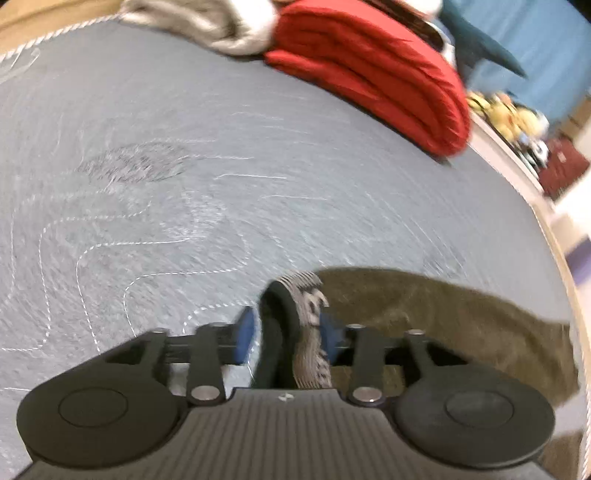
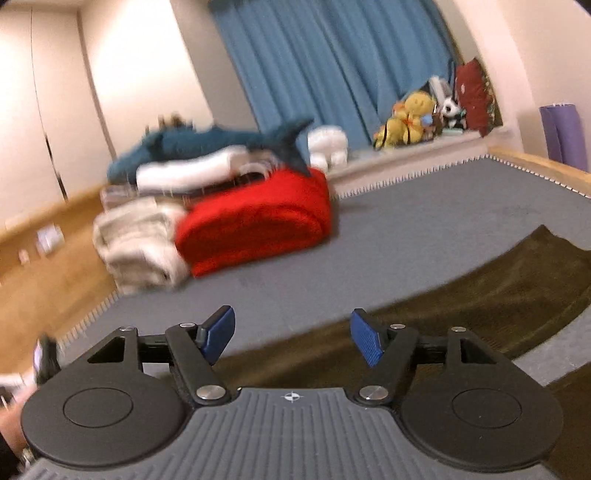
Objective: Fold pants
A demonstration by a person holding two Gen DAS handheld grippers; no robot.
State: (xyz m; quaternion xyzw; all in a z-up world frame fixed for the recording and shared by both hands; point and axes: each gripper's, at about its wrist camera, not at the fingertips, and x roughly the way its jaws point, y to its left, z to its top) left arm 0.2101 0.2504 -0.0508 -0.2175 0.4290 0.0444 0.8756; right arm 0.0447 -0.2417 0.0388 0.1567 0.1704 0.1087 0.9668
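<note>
- The left gripper (image 1: 286, 334) is seen pinching a bunched piece of cloth between its blue pads (image 1: 246, 338): a dark fold and a grey-and-white patterned band, apparently the waistband (image 1: 312, 332) of the pants.
- The olive-brown pants (image 1: 443, 325) are spread to the right of the left gripper, lying on a grey quilted mattress (image 1: 184, 147).
- Far ahead of the left gripper and to its right, a folded red blanket (image 1: 373, 70) is seen on the mattress, with a grey-white folded cloth (image 1: 207, 22) just to its left.
- The right gripper (image 2: 291, 338) is held with its blue pads (image 2: 365, 341) spread apart; nothing is gripped between them.
- Directly below and ahead to the right of the right gripper, the pants (image 2: 480, 291) are laid flat on the mattress (image 2: 406, 221).
- Ahead and to the left of the right gripper, the red blanket (image 2: 258, 221) is seen, with a blue plush shark (image 2: 207, 142) lying on top.
- Blue curtains (image 2: 332, 62) and yellow plush toys (image 2: 410, 118) are seen in the background.
</note>
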